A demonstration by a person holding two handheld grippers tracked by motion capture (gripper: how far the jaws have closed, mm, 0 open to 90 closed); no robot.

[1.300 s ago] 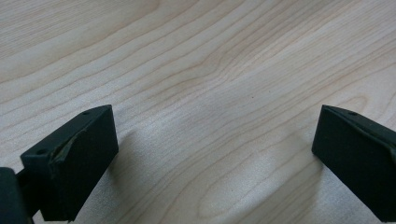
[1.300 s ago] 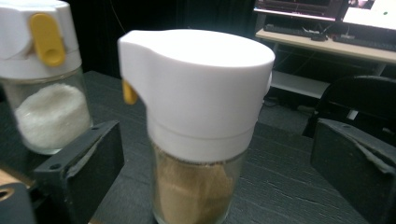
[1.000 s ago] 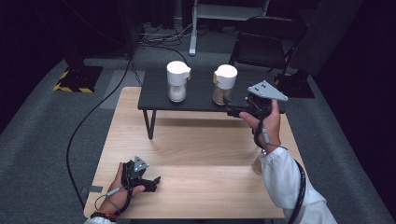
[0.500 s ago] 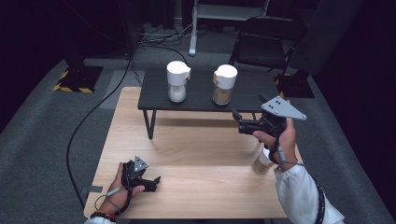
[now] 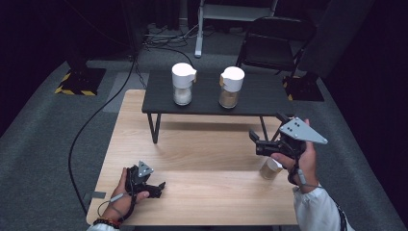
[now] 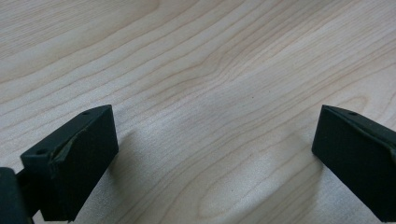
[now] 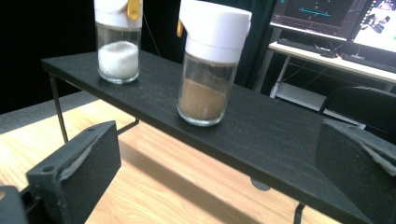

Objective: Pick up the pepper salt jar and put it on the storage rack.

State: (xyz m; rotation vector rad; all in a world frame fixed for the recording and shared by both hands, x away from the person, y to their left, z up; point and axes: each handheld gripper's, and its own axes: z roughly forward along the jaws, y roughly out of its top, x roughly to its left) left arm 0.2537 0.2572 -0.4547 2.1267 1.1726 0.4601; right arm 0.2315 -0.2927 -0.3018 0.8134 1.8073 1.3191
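Note:
Two white-lidded glass jars stand on a low black shelf [image 5: 260, 98]: one with white grains [image 5: 183, 85] and one with brown powder [image 5: 231, 89]. A third small jar [image 5: 269, 168] stands on the wooden table [image 5: 207, 154], just below my right hand. My right gripper [image 5: 256, 143] hovers in front of the shelf's right end. Its jaws have just been opening and nothing is between them. In the right gripper view, the open right gripper [image 7: 210, 177] faces the brown jar [image 7: 208, 88], with the white jar [image 7: 118, 51] farther left. My left gripper [image 5: 156, 187] rests open on the table, empty [image 6: 215, 158].
A dark folding chair [image 5: 274, 43] stands behind the shelf. A black cable [image 5: 91, 125] runs across the grey floor at the left. Monitors on a desk [image 7: 327, 18] appear in the right gripper view. The shelf's thin legs [image 5: 155, 127] stand on the wooden table.
My right gripper has pulled back from the brown jar on the shelf, moving right and toward me over the table. The left gripper has stayed put.

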